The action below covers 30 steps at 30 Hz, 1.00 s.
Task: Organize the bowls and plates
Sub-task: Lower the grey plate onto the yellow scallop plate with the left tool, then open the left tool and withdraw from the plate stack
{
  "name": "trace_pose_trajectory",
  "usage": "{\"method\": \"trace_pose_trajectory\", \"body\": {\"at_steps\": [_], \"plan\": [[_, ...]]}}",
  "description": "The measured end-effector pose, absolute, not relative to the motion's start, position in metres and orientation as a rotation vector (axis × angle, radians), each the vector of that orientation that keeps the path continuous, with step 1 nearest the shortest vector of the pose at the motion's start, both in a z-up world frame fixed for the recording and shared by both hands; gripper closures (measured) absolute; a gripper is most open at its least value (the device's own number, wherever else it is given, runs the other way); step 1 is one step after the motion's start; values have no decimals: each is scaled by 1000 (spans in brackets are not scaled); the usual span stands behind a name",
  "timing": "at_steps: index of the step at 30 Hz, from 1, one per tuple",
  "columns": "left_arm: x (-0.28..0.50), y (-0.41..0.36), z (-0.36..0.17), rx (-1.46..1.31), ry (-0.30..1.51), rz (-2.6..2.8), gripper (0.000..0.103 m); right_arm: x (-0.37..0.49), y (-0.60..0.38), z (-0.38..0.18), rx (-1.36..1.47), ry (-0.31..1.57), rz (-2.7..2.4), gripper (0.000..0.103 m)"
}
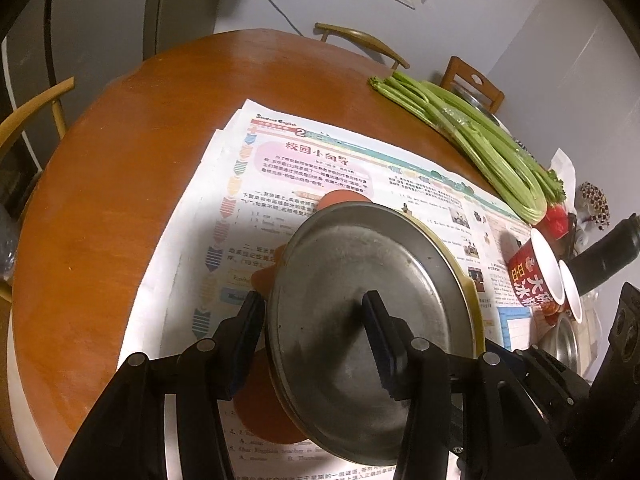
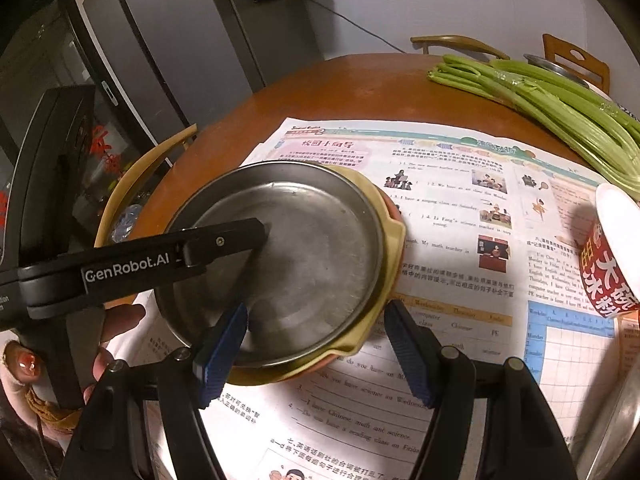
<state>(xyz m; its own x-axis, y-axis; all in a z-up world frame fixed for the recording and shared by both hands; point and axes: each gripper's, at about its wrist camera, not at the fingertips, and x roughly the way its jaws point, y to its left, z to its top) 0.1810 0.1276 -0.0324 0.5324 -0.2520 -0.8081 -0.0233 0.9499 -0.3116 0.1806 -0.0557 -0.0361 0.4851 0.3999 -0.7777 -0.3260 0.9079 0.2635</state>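
Note:
A steel plate [image 1: 372, 304] [image 2: 296, 256] sits on top of a yellow plate [image 2: 394, 236] and an orange plate [image 1: 260, 416], stacked on the newspaper. My left gripper [image 1: 316, 344] straddles the steel plate's near-left rim, one finger inside the plate and one outside, jaws apart; it also shows in the right wrist view [image 2: 224, 240]. My right gripper [image 2: 320, 352] is open, its blue pads either side of the stack's near edge, holding nothing.
The round wooden table [image 1: 120, 168] carries the newspaper [image 2: 460, 200], celery [image 1: 472, 136], red paper bowls [image 1: 536, 272] [image 2: 616, 256] and a steel bowl [image 1: 560, 344] at right. Chairs ring the table. A dark cabinet [image 2: 152, 48] stands at left.

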Motion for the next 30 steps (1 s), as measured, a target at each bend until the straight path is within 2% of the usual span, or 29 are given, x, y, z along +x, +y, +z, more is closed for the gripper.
{"method": "trace_pose_trajectory", "body": {"at_steps": [30], "plan": [[189, 62, -30, -231, 1017, -113, 45, 181, -108, -36, 66, 945, 385, 31]]}}
